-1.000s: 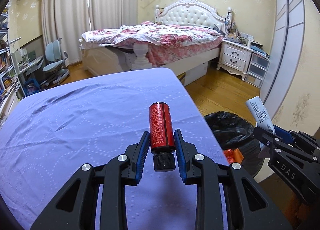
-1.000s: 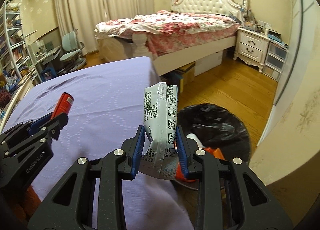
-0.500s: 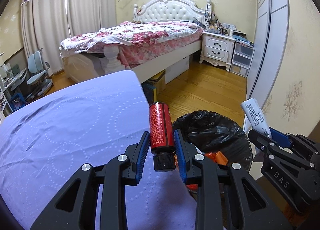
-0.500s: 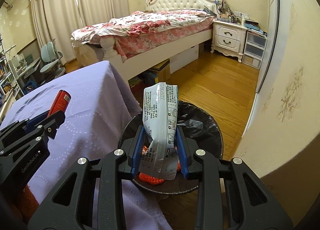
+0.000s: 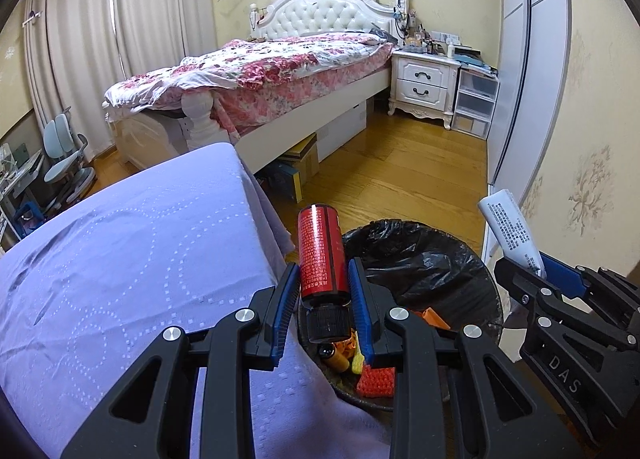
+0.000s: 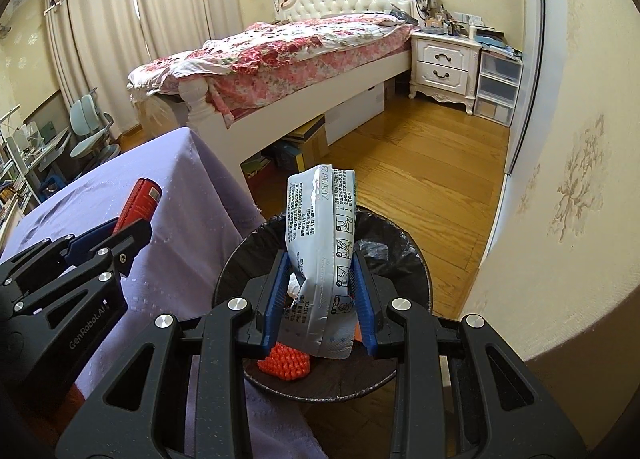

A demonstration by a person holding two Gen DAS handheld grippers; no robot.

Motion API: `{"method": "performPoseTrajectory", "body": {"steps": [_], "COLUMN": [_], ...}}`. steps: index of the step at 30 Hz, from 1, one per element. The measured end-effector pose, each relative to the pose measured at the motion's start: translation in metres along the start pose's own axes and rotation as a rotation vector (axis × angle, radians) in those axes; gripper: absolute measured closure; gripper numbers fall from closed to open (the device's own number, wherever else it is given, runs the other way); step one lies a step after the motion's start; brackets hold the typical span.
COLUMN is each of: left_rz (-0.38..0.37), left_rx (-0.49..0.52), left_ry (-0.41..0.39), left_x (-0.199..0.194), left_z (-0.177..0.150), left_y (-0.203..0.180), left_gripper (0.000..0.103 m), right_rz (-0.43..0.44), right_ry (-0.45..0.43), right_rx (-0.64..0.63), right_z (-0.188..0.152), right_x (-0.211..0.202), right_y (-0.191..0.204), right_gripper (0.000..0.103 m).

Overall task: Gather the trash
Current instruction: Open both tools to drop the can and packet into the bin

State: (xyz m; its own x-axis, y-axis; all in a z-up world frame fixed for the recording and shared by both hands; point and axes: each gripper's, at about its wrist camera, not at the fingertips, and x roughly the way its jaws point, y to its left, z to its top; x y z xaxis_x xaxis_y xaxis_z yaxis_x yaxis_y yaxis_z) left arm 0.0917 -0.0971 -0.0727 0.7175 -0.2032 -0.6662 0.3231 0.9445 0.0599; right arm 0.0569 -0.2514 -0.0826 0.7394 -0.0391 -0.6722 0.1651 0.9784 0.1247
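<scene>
My left gripper (image 5: 322, 279) is shut on a red bottle (image 5: 320, 251) with a black cap, held at the near rim of the trash bin (image 5: 420, 255). The bin has a black liner and holds orange and yellow scraps. My right gripper (image 6: 320, 275) is shut on a crumpled white wrapper (image 6: 320, 235) with printed text, held over the bin (image 6: 404, 251). The right gripper shows at the right of the left wrist view (image 5: 520, 271), and the left gripper with the bottle (image 6: 140, 203) shows at the left of the right wrist view.
A table with a purple cloth (image 5: 140, 251) stands left of the bin. Beyond lie a wood floor (image 5: 400, 175), a bed (image 5: 280, 71), a white nightstand (image 5: 424, 83) and a wall (image 6: 580, 139) close on the right.
Both grippers have moved right, off the table to the bin, each still holding its item. The bin is now under the grippers.
</scene>
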Motion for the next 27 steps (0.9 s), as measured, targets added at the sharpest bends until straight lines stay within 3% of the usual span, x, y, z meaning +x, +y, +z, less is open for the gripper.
{"method": "performPoseTrajectory", "body": {"steps": [15, 17, 19, 24, 27], "left_rz": [-0.005, 0.002, 0.007, 0.023, 0.035], "left_rx": [0.019, 0.015, 0.005, 0.007, 0.002], "left_ry": [0.038, 0.041, 0.036, 0.020, 0.017], "left_x": [0.012, 0.013, 0.013, 0.008, 0.005], "left_z": [0.003, 0.003, 0.003, 0.003, 0.003], "left_y": [-0.016, -0.015, -0.013, -0.012, -0.010], "left_gripper": [0.073, 0.063, 0.046, 0.032, 0.029], "right_rz": [-0.005, -0.009, -0.015, -0.033, -0.048], "right_ry": [0.023, 0.023, 0.023, 0.012, 0.002], "right_rx": [0.024, 0.025, 0.024, 0.032, 0.035], "right_z": [0.007, 0.008, 0.008, 0.007, 0.006], "right_x": [0.013, 0.014, 0.015, 0.016, 0.013], "right_y": [-0.012, -0.013, -0.013, -0.014, -0.015], "right_gripper": [0.072, 0.072, 0.071, 0.060, 0.056]}}
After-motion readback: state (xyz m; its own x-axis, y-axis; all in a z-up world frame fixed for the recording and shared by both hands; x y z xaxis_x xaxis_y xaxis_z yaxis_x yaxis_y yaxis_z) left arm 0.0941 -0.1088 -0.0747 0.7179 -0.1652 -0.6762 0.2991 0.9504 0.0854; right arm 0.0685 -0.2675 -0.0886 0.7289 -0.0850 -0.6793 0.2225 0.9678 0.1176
